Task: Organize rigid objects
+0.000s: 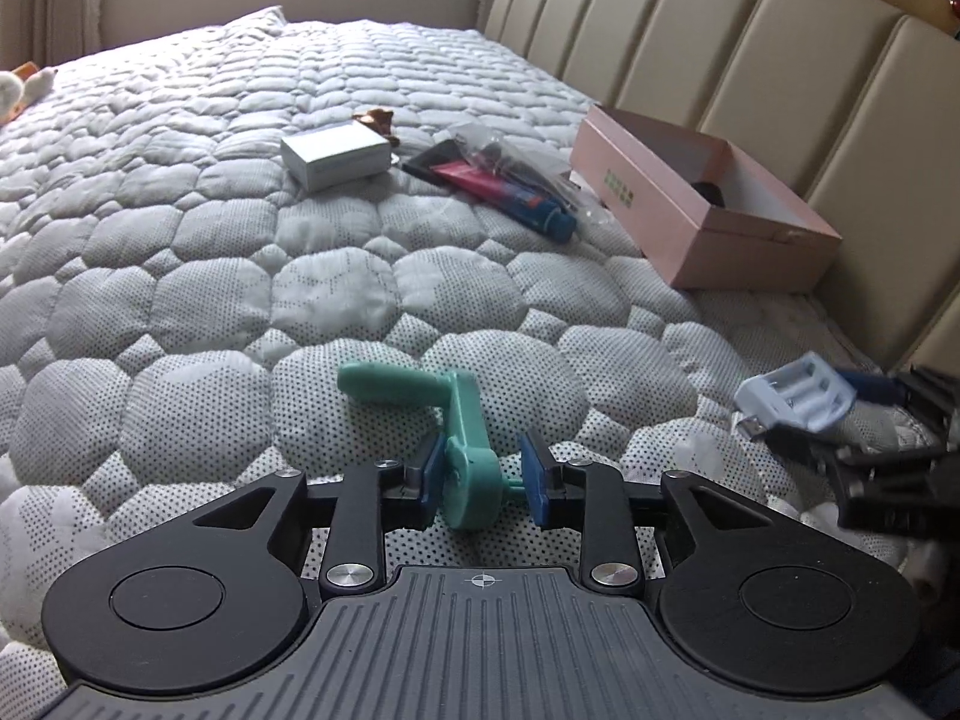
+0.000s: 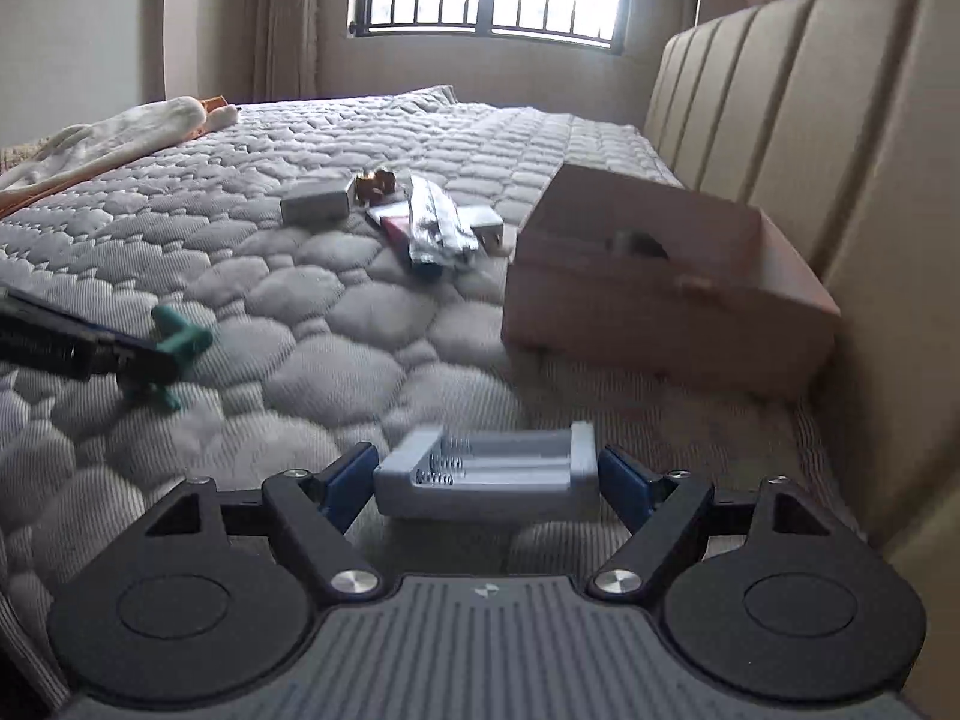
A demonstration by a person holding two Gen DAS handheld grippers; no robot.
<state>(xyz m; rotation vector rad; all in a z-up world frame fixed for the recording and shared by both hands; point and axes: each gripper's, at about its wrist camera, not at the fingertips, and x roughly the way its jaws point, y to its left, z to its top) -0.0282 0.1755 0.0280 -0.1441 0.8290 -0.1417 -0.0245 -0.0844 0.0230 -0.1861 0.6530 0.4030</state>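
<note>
R gripper point(image 2: 487, 477) holds the charger point(image 2: 486, 471), a pale battery charger w/ spring contacts, clamped across its width btwn the blue pads, lifted off the bed point(image 2: 360, 324). The box point(image 2: 666, 324), pink and open-topped, sits ahead and to the right against the headboard, w/ one dark item already inside.

L gripper point(image 1: 487, 477) has its jaws part-open around the crank point(image 1: 456, 444), a teal handle lying on the quilt. One pad looks to touch it, the other stands clear, so prob not gripped, though the view is tight there.

Step in hand, as I read it: carry the charger to the box and drop it in.
- Keep the charger level; the grip is on smooth plastic sides, could slip if tilted.
- Come in over the near wall, not into it; cardboard will shove along the quilt.
- Release low inside, clear of the dark item.
- Keep L side away from R's path; they are near each other.

Other clutter (small white box point(image 1: 336, 155), tube point(image 1: 510, 195)) lies well apart, no obstacle.
</note>
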